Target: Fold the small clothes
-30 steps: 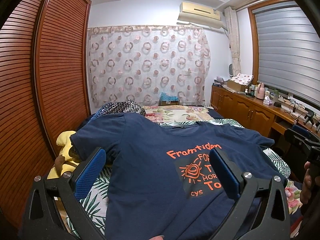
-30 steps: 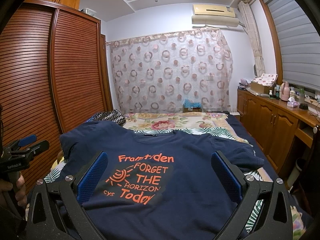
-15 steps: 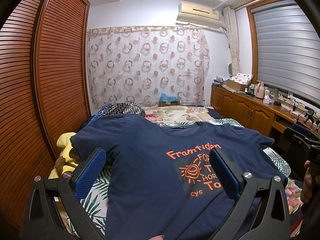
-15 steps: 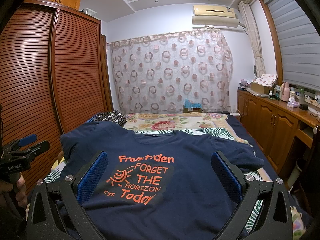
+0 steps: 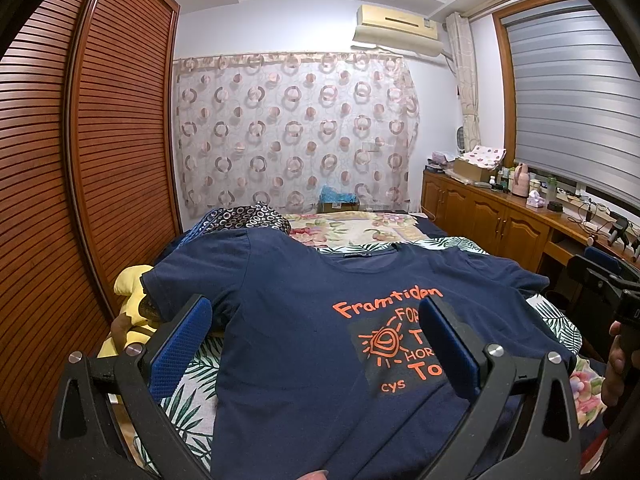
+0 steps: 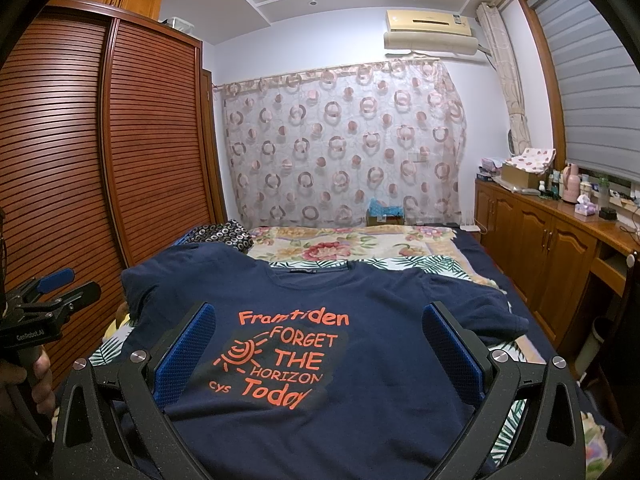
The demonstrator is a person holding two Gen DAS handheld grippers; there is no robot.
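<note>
A navy T-shirt (image 5: pixel 288 340) with orange print lies flat and face up on the bed, collar away from me; it also shows in the right wrist view (image 6: pixel 372 344). My left gripper (image 5: pixel 314 316) is open and empty, held above the shirt's left half near the hem. My right gripper (image 6: pixel 318 324) is open and empty above the shirt's printed middle. Each gripper appears at the edge of the other's view, the right one (image 5: pixel 600 276) and the left one (image 6: pixel 48 292).
The bed has a leaf-print sheet (image 5: pixel 188 396) and a floral blanket (image 6: pixel 340 244) beyond the shirt. A yellow plush toy (image 5: pixel 128 296) lies at the bed's left edge. A slatted wardrobe (image 6: pixel 80 160) stands left, and a cluttered wooden cabinet (image 6: pixel 552 232) stands right.
</note>
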